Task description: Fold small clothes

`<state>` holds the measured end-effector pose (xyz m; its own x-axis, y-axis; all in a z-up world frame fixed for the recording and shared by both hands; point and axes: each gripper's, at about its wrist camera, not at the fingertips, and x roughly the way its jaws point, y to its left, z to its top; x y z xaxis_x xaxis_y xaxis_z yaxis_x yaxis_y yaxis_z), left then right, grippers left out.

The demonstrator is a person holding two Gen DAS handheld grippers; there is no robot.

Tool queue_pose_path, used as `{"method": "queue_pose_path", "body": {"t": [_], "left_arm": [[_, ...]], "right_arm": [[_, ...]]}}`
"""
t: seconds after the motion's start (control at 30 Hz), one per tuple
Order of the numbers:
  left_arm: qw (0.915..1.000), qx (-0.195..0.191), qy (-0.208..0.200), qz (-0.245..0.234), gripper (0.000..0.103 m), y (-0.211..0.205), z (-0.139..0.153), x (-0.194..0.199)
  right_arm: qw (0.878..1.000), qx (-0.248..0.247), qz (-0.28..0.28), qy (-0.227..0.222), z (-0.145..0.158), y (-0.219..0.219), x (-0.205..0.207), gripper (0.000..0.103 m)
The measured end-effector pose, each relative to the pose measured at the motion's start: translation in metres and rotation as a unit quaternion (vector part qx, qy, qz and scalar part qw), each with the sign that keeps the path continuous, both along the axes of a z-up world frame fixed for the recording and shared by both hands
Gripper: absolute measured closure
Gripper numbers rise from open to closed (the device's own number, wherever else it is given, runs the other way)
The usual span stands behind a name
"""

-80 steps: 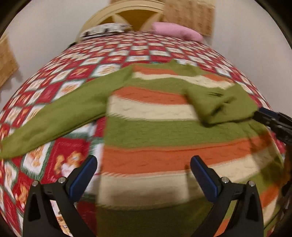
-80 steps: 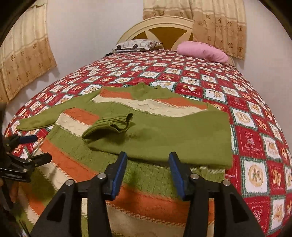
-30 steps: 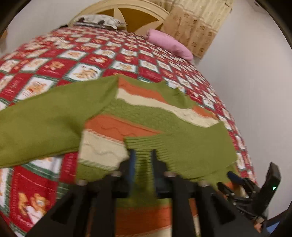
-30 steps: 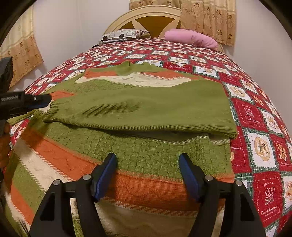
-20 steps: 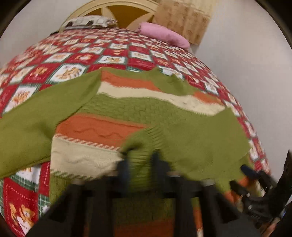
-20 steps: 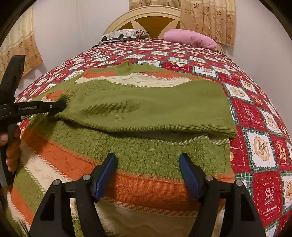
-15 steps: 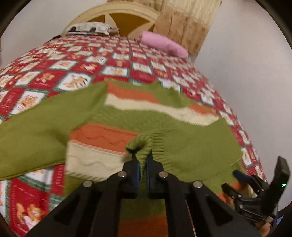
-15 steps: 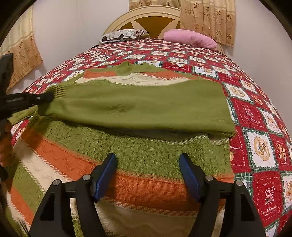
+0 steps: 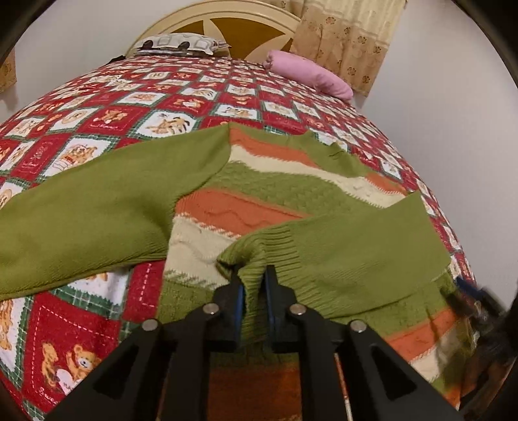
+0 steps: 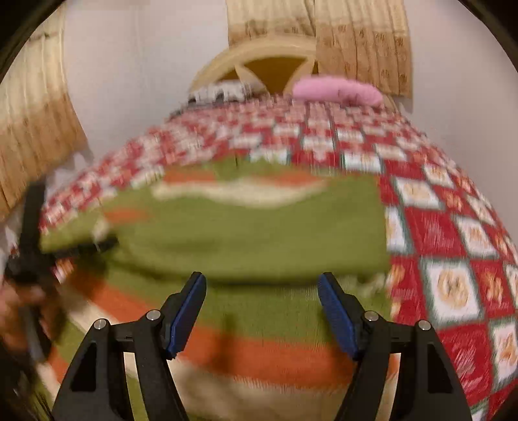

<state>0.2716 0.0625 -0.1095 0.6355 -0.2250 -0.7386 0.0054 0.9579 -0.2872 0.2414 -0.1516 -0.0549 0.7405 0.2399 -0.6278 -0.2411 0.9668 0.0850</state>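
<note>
A green, orange and cream striped sweater (image 9: 259, 194) lies flat on the bed. Its right sleeve (image 9: 349, 256) is folded across the body. My left gripper (image 9: 254, 281) is shut on that sleeve's ribbed cuff (image 9: 259, 249) and holds it over the sweater's middle. The other sleeve (image 9: 97, 207) lies stretched out to the left on the quilt. My right gripper (image 10: 260, 288) is open and empty above the sweater's lower part (image 10: 259, 324); its view is blurred. The left gripper (image 10: 64, 249) shows at the left of the right wrist view.
The bed has a red patchwork quilt (image 9: 162, 97) with bear prints. A pink pillow (image 9: 307, 74) and a patterned pillow (image 9: 181, 43) lie by the cream headboard (image 9: 220, 19). A wall stands to the right and curtains (image 10: 35, 129) hang at left.
My left gripper closed on the folded sleeve's cuff and drew it across the sweater toward the left. My right gripper stayed open and has just moved, blurring its view.
</note>
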Motion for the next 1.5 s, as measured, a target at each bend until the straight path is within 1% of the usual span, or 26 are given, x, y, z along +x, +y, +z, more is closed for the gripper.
{"method": "queue_pose_path", "body": {"t": [0.03, 0.07, 0.1, 0.13, 0.17, 0.2, 0.23, 0.27, 0.3, 0.37, 0.4, 0.5, 0.53, 0.57, 0.63, 0.67, 0.73, 0.8, 0.87, 0.9, 0.97, 1.0, 1.07, 1.3, 1.33, 1.5], "left_arm": [[1.0, -0.003, -0.001, 0.001, 0.086, 0.002, -0.001, -0.001], [1.0, -0.008, -0.002, 0.001, 0.085, 0.003, -0.001, -0.002], [0.9999, -0.011, -0.002, 0.0, 0.08, 0.003, -0.001, -0.002], [0.9998, -0.016, -0.005, -0.005, 0.076, 0.003, 0.0, -0.002], [0.9997, -0.015, -0.011, -0.015, 0.063, 0.0, 0.002, -0.004], [0.9997, -0.01, -0.015, -0.018, 0.048, -0.002, 0.003, -0.005], [0.9996, 0.003, -0.022, -0.015, 0.039, -0.004, 0.007, -0.009], [0.9994, 0.012, -0.03, -0.011, 0.026, -0.005, 0.009, -0.011], [0.999, 0.015, -0.042, -0.008, 0.019, -0.005, 0.012, -0.015], [0.9984, 0.013, -0.056, -0.001, 0.01, -0.001, 0.014, -0.019], [0.9983, 0.008, -0.057, 0.003, 0.008, 0.001, 0.014, -0.02], [0.9986, -0.009, -0.05, 0.017, 0.008, 0.01, 0.013, -0.017], [0.9982, -0.018, -0.051, 0.024, 0.008, 0.016, 0.016, -0.018], [0.9974, -0.026, -0.057, 0.035, 0.008, 0.023, 0.02, -0.022], [0.9967, -0.033, -0.059, 0.045, 0.008, 0.031, 0.025, -0.03], [0.9966, -0.03, -0.06, 0.049, 0.008, 0.036, 0.027, -0.034], [0.9964, -0.003, -0.058, 0.062, 0.008, 0.051, 0.032, -0.044], [0.9955, 0.023, -0.053, 0.075, 0.008, 0.07, 0.033, -0.054], [0.9935, 0.046, -0.044, 0.094, 0.008, 0.087, 0.032, -0.061], [0.9923, 0.056, -0.036, 0.105, 0.008, 0.098, 0.031, -0.064], [0.9891, 0.064, -0.029, 0.129, 0.008, 0.121, 0.029, -0.073], [0.9858, 0.073, -0.022, 0.149, 0.008, 0.137, 0.028, -0.079], [0.9823, 0.078, -0.014, 0.17, 0.008, 0.155, 0.025, -0.086], [0.9643, 0.09, 0.007, 0.249, 0.008, 0.21, 0.017, -0.11], [0.9605, 0.087, 0.012, 0.264, 0.008, 0.218, 0.014, -0.112], [0.9509, 0.046, 0.031, 0.304, 0.008, 0.248, -0.002, -0.121]], "right_arm": [[1.0, 0.008, -0.001, -0.004, 0.008, -0.002, 0.006, 0.031], [1.0, 0.019, -0.003, 0.007, 0.011, -0.005, 0.019, 0.031], [0.999, 0.023, -0.005, 0.029, 0.008, -0.007, 0.032, 0.031], [0.997, 0.022, -0.008, 0.067, -0.001, -0.01, 0.05, 0.031], [0.994, 0.015, -0.03, 0.1, -0.016, -0.019, 0.068, 0.031], [0.993, 0.006, -0.043, 0.109, -0.021, -0.024, 0.074, 0.031], [0.99, -0.012, -0.058, 0.127, -0.033, -0.034, 0.082, 0.031], [0.989, -0.016, -0.059, 0.132, -0.039, -0.041, 0.083, 0.032], [0.991, -0.014, -0.055, 0.123, -0.041, -0.048, 0.08, 0.032], [0.991, -0.02, -0.05, 0.12, -0.041, -0.052, 0.075, 0.032], [0.991, -0.028, -0.048, 0.123, -0.039, -0.051, 0.073, 0.032], [0.987, -0.068, -0.061, 0.134, -0.033, -0.046, 0.07, 0.032], [0.987, -0.073, -0.065, 0.127, -0.027, -0.043, 0.067, 0.032], [0.99, -0.069, -0.057, 0.109, -0.019, -0.039, 0.062, 0.032], [0.994, -0.058, -0.033, 0.09, -0.007, -0.022, 0.059, 0.031], [0.994, -0.053, -0.026, 0.088, -0.004, -0.015, 0.059, 0.031], [0.995, -0.043, -0.007, 0.092, -0.005, 0.002, 0.062, 0.031], [0.994, -0.04, 0.008, 0.1, -0.014, 0.019, 0.065, 0.031], [0.992, -0.043, 0.019, 0.114, -0.031, 0.033, 0.069, 0.031], [0.99, -0.054, 0.02, 0.129, -0.046, 0.039, 0.071, 0.028], [0.993, -0.079, 0.013, 0.091, -0.054, 0.047, 0.061, 0.022], [0.993, -0.087, 0.008, 0.083, -0.056, 0.049, 0.059, 0.02], [0.993, -0.09, 0.001, 0.078, -0.056, 0.048, 0.057, 0.017], [0.994, -0.086, -0.001, 0.074, -0.055, 0.047, 0.055, 0.016], [0.994, -0.083, -0.001, 0.073, -0.055, 0.046, 0.054, 0.016], [0.994, -0.077, -0.002, 0.071, -0.055, 0.046, 0.053, 0.016]]}}
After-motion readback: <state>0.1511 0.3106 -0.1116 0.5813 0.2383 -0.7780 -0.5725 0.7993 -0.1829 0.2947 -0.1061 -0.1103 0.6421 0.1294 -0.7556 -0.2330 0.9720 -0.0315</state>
